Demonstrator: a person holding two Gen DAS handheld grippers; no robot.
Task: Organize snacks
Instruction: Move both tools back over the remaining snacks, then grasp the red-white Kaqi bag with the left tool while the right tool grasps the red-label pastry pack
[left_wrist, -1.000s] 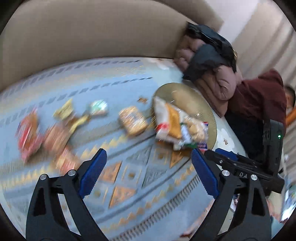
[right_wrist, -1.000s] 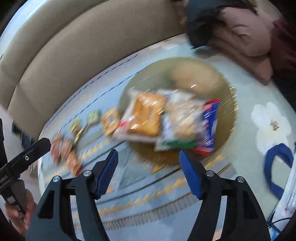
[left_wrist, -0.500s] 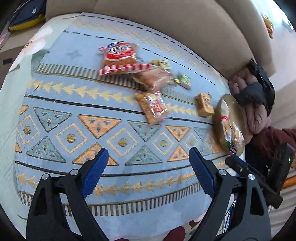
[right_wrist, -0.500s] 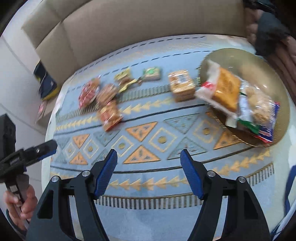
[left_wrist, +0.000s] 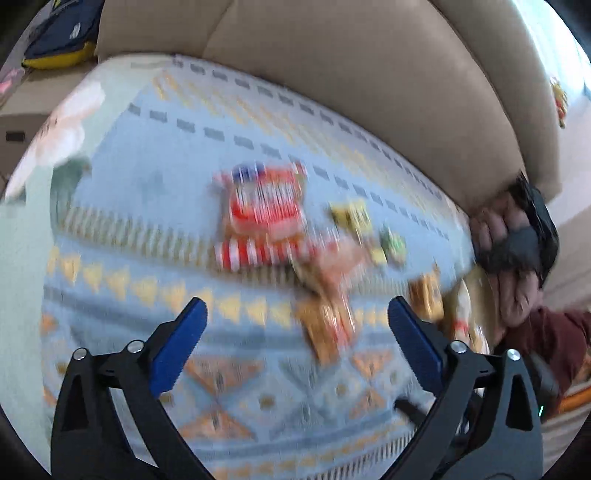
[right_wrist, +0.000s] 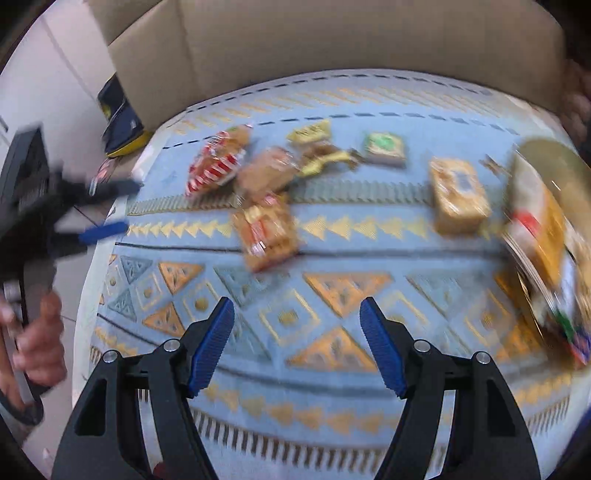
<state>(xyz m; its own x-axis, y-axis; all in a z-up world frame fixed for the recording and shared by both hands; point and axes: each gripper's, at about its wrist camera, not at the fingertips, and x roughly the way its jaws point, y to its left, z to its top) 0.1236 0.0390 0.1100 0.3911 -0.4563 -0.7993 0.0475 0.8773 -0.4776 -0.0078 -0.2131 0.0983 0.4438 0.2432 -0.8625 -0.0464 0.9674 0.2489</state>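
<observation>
Both grippers, left gripper (left_wrist: 297, 317) and right gripper (right_wrist: 297, 317), gape wide and empty. Since half a second ago the left view has swung closer to the loose snack packets (right_wrist: 266, 236) on the rug (right_wrist: 343, 280); gold plate (right_wrist: 554, 162) already holds some. Likely next: grab the orange packet.

Glossy plastic snack packets (right_wrist: 266, 236) on matt woven rug (right_wrist: 332, 295) — smooth beige upholstered sofa (right_wrist: 332, 40)
</observation>
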